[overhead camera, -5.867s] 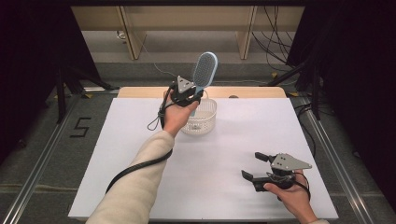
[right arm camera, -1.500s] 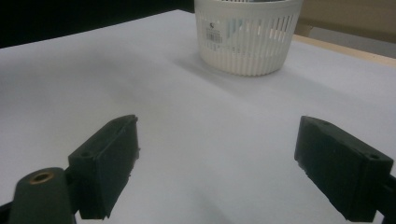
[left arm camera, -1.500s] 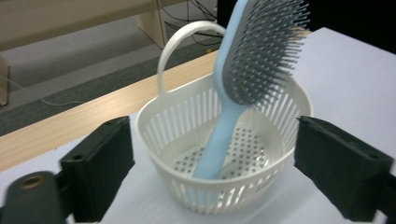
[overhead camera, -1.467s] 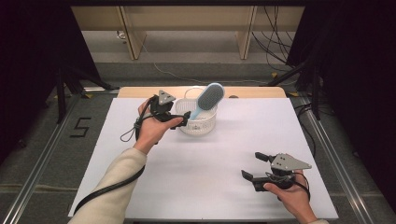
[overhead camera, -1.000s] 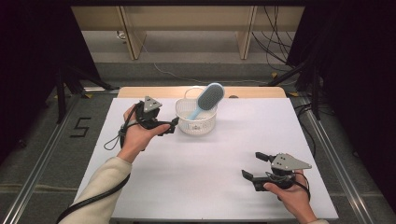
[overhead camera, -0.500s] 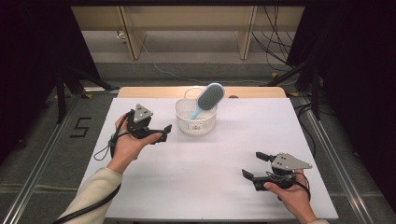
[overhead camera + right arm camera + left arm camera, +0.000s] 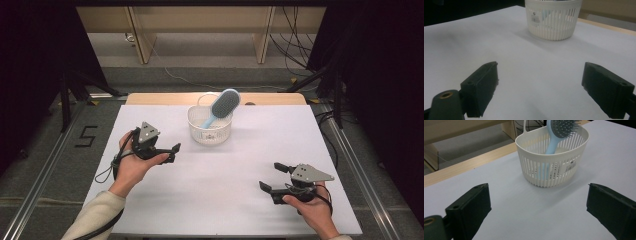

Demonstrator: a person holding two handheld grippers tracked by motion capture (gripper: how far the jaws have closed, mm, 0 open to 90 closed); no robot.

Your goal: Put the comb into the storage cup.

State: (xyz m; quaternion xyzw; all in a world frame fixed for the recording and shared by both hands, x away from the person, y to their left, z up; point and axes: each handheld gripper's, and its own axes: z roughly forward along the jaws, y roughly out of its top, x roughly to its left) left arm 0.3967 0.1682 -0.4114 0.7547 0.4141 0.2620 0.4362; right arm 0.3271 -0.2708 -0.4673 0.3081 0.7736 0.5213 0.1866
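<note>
Blue brush point(image 7: 221, 107) propped in white basket point(image 7: 210, 134), handle down, head tilted toward 1 o'clock, left tool point(image 7: 172, 152) and right tool point(image 7: 270, 177) both spread apart, empty.

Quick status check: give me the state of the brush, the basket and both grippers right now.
hairbrush: standing handle-down in the basket, bristle head leaning out over the rim, not held.
basket: upright on the white table, apart from both grippers.
left gripper: open, holding nothing, left of the basket.
right gripper: open, holding nothing, near the table's front right.
</note>
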